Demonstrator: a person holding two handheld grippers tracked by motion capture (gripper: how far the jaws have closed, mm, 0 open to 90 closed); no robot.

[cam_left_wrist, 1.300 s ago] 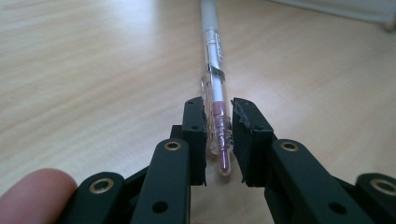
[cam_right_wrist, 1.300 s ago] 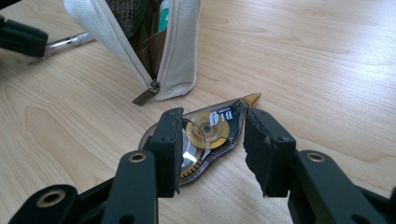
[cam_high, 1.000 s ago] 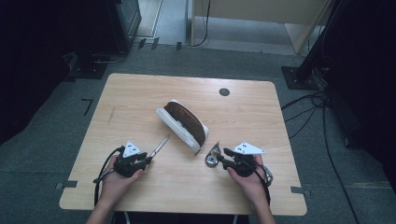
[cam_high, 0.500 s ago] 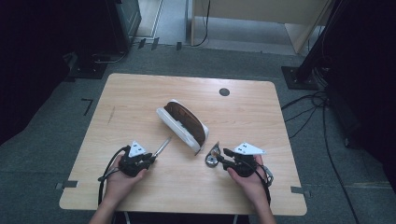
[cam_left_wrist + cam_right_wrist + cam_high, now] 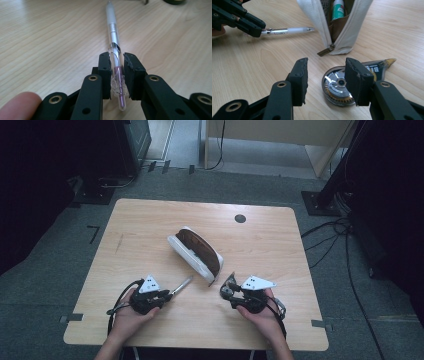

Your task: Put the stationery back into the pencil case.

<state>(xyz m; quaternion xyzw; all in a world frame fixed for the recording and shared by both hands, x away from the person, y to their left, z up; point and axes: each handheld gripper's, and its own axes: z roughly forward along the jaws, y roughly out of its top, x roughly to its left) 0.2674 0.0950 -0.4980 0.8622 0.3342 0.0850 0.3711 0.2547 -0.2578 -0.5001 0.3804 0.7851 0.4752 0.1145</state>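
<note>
Two grippers sit low over our side of the wooden table (image 5: pixel 150 225). Our left gripper (image 5: pixel 117 70) is clenched on the clear pen (image 5: pixel 113 42), whose tip points toward the open white pencil case (image 5: pixel 195 251). Our right gripper (image 5: pixel 327 80) has just been opening; its jaws stand apart, the correction tape dispenser (image 5: pixel 337 87) lying on the table between them, just beside the pouch's zipper end.

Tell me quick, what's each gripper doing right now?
Left gripper: jaws shut on the pen.
Right gripper: jaws open and just widening, correction tape lying loose between them.
</note>
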